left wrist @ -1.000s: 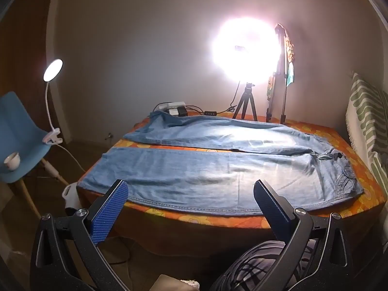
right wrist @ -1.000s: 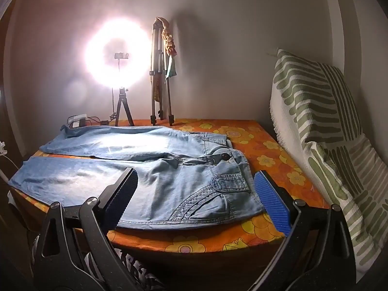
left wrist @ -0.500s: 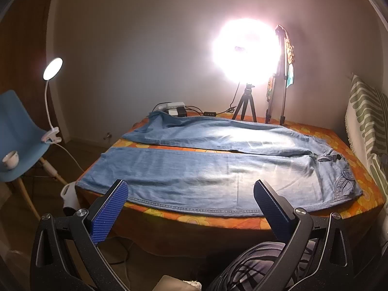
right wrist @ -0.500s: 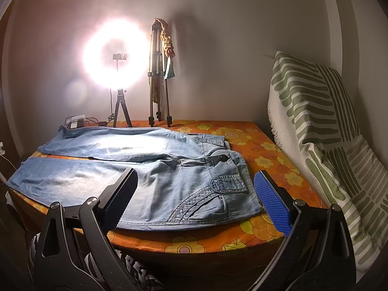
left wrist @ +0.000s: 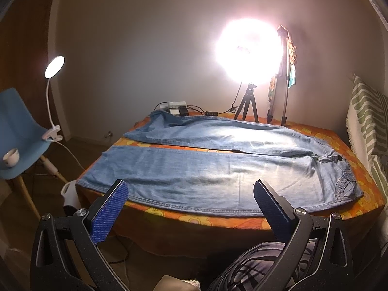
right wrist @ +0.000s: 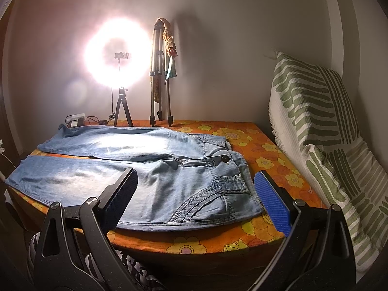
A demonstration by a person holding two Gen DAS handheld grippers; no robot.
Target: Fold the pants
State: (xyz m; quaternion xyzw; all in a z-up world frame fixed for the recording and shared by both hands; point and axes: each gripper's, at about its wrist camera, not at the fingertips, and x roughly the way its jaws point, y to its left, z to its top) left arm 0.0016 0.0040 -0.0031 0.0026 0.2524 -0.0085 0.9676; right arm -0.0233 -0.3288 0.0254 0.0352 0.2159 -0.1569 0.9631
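Blue ribbed pads line your left gripper, and its jaws stand wide with nothing between them. Your right gripper matches: jaws wide, empty, blue pads facing inward. Both hang short of the table's near edge, not touching cloth.

Below the left gripper: a patterned dark-and-light garment on your lap or leg; cannot tell which.

Just beyond the fingertips: the table, covered in an orange floral cloth. The pants, light blue denim, lie flat and unfolded on it, legs side by side with a narrow strip of cloth showing between them. Ahead of your left gripper lies the near leg, its hem toward the gripper's left. Ahead of your right gripper sits the waist end, button and curved pocket stitching facing up, between the two fingers in that view.

Right of the right gripper: a green-and-white striped throw draped over something beside the table.

Left of the left gripper: a blue chair carrying a small cup and a lit clip-on lamp.

Far edge of the table: a power strip with cables, a small tripod bearing a glaring ring light, and a folded taller tripod leaning at the wall with a bit of fabric hung on it.
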